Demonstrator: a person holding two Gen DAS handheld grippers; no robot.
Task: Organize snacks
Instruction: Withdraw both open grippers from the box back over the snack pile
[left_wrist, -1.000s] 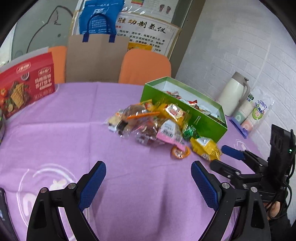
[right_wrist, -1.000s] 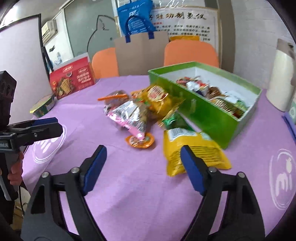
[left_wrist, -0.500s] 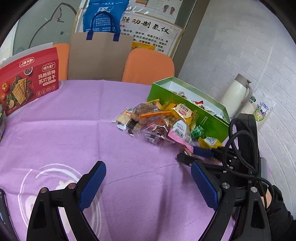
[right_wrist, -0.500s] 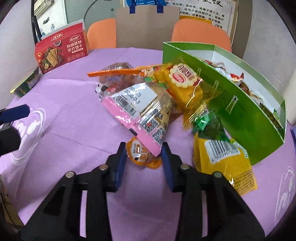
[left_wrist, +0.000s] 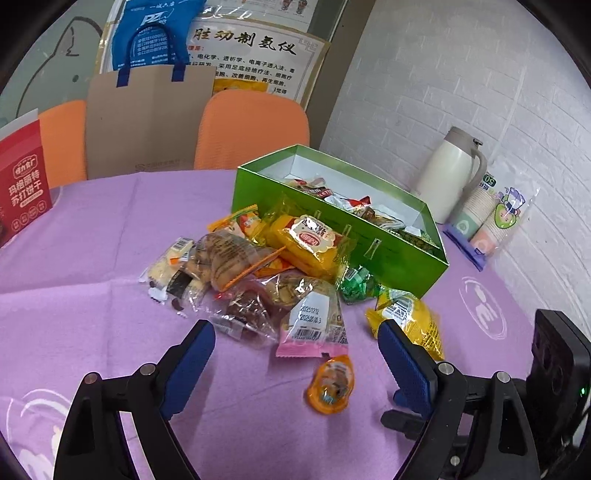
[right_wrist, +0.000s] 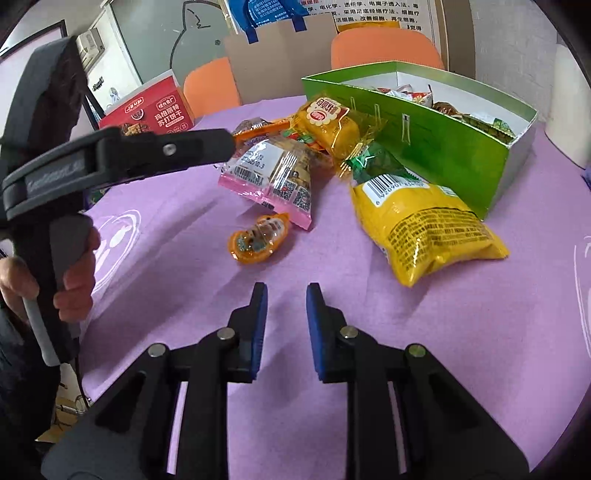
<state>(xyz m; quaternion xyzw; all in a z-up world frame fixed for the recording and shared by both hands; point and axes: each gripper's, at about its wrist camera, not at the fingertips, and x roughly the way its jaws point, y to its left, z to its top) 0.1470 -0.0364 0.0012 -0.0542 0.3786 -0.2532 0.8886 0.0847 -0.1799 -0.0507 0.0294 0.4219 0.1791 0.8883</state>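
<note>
left gripper (left_wrist: 295, 354): jaws wide, empty | right gripper (right_wrist: 283, 295): jaws narrow, empty | orange snack (right_wrist: 258, 238) on bench just ahead

Both wrist cameras sit low over the purple table (left_wrist: 92, 258), looking along their fingers; both share the snack pile (left_wrist: 266, 273) and green box (right_wrist: 443, 147).

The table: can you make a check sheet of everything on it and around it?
Surface: purple tablecloth, covering the table.
Job's things: green box open, part filled; snack pile beside it; yellow bag and orange jelly cup lying apart.
Clutter: red cracker box, white jug, paper cups.
Grippers: left gripper open, empty; right gripper narrowly open, empty.
Cables: nothing seen.
Surroundings: orange chairs, brick wall.
</note>
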